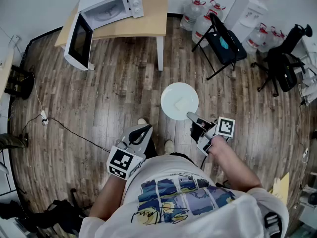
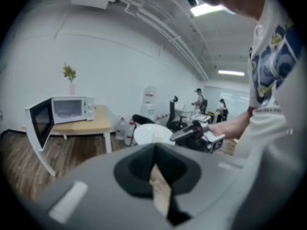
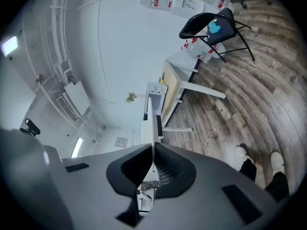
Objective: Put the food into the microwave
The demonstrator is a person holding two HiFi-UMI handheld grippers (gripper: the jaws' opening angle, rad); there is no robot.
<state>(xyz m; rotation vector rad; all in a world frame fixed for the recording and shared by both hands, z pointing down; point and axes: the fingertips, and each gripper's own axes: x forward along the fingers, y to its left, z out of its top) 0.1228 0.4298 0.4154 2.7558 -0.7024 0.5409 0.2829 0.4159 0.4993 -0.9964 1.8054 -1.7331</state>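
Item: my right hand-held gripper (image 1: 194,118), clenched on the rim of a white plate (image 1: 168,94); pale food (image 1: 179,103) lay on it, just ahead of the jaws. My left hand-held gripper (image 1: 141,131): closed, empty.

Step, as I judged: carrying. Next: keep the plate level to the microwave (image 1: 106,6), well ahead-left, door (image 1: 79,41) open.

Surface (image 1: 143,19): wooden. Room: plank floor (image 1: 114,93), folding chair (image 1: 225,43), water bottles (image 1: 195,11).

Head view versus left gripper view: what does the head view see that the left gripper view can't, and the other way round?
Only the head view shows the person's shoes and the marker cube on the left gripper. Only the left gripper view shows the ceiling light and people far away. Both show the open microwave and the white plate pinched by the right gripper.
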